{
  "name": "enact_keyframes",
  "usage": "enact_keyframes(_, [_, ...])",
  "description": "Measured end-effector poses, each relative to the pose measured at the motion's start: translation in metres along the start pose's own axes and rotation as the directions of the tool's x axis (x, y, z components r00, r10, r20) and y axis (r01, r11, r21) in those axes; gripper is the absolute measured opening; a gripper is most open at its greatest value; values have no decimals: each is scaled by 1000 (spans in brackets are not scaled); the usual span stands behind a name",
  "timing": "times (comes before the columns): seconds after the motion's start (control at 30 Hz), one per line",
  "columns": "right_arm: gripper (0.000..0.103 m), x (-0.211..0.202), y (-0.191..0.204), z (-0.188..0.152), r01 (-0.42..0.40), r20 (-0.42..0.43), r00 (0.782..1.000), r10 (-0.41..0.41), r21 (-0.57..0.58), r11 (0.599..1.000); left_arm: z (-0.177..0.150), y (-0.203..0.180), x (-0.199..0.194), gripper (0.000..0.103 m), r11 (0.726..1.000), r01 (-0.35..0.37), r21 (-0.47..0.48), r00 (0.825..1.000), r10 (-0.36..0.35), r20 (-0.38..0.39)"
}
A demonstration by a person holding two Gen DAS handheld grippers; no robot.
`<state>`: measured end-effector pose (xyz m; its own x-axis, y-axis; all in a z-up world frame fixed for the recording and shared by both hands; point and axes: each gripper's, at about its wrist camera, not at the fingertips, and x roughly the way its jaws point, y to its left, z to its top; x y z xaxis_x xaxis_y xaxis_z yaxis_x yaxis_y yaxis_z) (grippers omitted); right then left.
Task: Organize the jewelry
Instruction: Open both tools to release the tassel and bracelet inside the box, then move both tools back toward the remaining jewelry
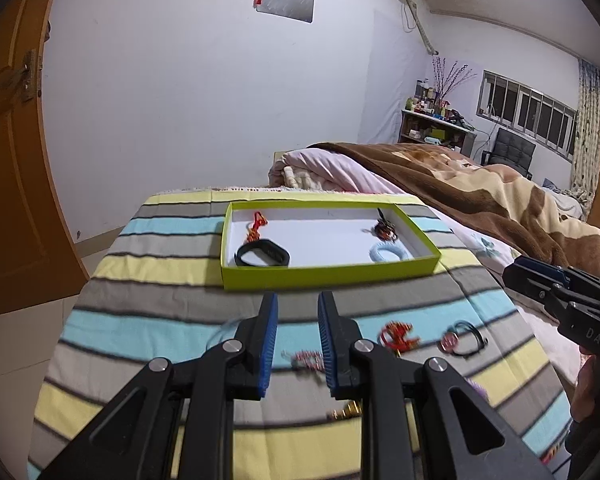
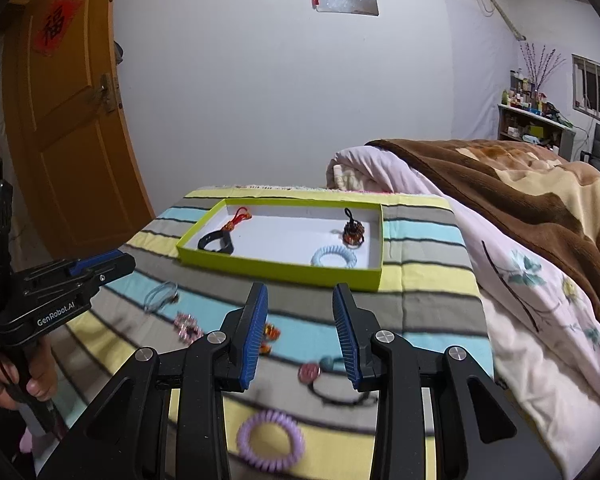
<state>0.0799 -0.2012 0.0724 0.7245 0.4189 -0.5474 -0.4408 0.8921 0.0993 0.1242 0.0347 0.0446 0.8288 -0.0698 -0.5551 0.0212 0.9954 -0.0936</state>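
Note:
A lime-green tray (image 1: pixel 328 271) (image 2: pixel 276 270) lies on the striped cloth. It holds a black band (image 1: pixel 262 259) (image 2: pixel 217 243), a red knot charm (image 1: pixel 257 224) (image 2: pixel 238 218), a dark beaded charm (image 1: pixel 385 229) (image 2: pixel 353 234) and a light-blue coil tie (image 1: pixel 390 253) (image 2: pixel 334 258). Loose on the cloth lie a pink beaded piece (image 1: pixel 307 360) (image 2: pixel 187 326), a red charm (image 1: pixel 398 336) (image 2: pixel 271 334), a pink-bead black cord (image 1: pixel 462 338) (image 2: pixel 310 372), a purple coil tie (image 2: pixel 270 442) and a blue-grey cord (image 2: pixel 160 296). My left gripper (image 1: pixel 297 304) and right gripper (image 2: pixel 300 294) are open, empty, above the cloth.
A bed with a brown blanket (image 1: pixel 480 192) (image 2: pixel 520 192) and pink quilt (image 2: pixel 540 300) runs along the right. An orange door (image 2: pixel 72 120) stands at the left. The cloth's far edge lies just behind the tray.

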Motion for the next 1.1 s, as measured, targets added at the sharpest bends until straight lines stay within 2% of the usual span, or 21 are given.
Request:
enact_keyframes(0.33, [35,-33,8,-37,0,6,1000,0,13,1000,-31,-8,-30,22,1000,-19,1,1000,19,12])
enact_keyframes(0.57, [35,-47,15,-54,-1,5,1000,1,5,1000,-52,-14,-43,22,1000,-14,-3,1000,14,-9])
enact_keyframes(1.1, [35,-55,17,-66,-10,-6,1000,10,14,1000,-69,-22,-54,22,1000,-10,16,1000,10,-14])
